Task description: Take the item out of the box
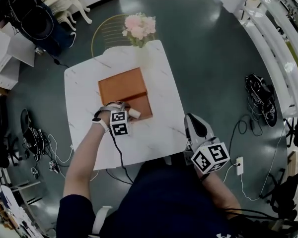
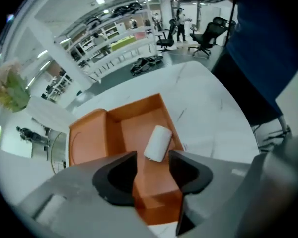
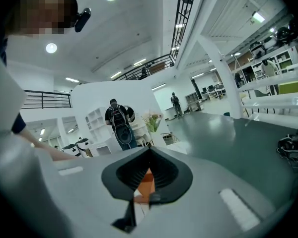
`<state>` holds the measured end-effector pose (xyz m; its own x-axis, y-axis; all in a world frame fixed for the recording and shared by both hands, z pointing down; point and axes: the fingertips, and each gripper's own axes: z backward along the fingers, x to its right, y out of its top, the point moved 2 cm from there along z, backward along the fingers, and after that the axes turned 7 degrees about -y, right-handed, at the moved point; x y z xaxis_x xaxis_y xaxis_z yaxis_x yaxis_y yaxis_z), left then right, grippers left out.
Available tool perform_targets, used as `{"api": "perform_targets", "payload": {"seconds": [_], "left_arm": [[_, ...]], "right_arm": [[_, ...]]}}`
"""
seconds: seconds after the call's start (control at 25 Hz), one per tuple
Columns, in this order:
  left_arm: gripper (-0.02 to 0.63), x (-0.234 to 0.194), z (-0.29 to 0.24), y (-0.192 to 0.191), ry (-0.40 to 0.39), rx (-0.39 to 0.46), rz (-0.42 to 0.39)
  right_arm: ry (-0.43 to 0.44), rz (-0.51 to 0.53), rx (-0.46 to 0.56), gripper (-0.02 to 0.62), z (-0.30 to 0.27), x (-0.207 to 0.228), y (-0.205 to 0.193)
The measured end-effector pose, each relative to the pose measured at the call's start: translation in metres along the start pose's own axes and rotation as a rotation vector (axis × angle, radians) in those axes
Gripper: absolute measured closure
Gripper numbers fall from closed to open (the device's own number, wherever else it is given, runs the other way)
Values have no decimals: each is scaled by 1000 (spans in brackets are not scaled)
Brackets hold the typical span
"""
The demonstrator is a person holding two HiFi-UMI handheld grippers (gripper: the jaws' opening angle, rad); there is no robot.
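The task is at an early stage: the box is open, but nothing has been lifted out.

The orange rectangular box lies near the middle of the white marble-patterned desk. Its lid is folded back flat on the far side, so the tray is exposed. The small white cylindrical item lies on its side on the tray floor, close to the near right wall. It is shown in both the head view and the left gripper view, and nothing touches it.

The left claw is held steeply downward over the near end of the tray with its jaws spread wide apart. Nothing is clamped between them. In the left gripper view the item lies just beyond the tips, roughly in line with the gap but tilted across it. Opening the box can therefore be counted as done, and the reach for the item appears to be nearly complete.

The right claw is kept off the desk's near right corner, close to the person's body, with its jaws together and nothing held. Only a sliver of orange is seen through them in the right gripper view. It appears to have no part in the present step.

What is left, as judged here, is the main part of the task: the left claw has to be lowered around the item and closed on it. The item then has to be raised clear of the tray walls and brought out of the box.
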<state>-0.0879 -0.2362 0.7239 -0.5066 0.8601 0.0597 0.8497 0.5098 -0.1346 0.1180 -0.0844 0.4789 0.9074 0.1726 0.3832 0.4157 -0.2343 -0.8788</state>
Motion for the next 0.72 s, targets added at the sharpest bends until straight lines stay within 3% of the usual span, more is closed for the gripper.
{"api": "perform_targets", "payload": {"seconds": [0.16, 0.32, 0.6, 0.72], "left_arm": [[399, -1, -15, -3, -42, -77, -141], [399, -3, -29, -5, -94, -123, -225], [399, 0, -49, 3, -129, -155, -270], [436, 0, -48, 4, -116, -157, -273]], "right_arm": [[-24, -44, -22, 594, 6, 9, -9], [-28, 50, -7, 592, 10, 8, -6], [-52, 69, 2, 592, 16, 23, -4], [-55, 60, 3, 592, 18, 27, -2]]}}
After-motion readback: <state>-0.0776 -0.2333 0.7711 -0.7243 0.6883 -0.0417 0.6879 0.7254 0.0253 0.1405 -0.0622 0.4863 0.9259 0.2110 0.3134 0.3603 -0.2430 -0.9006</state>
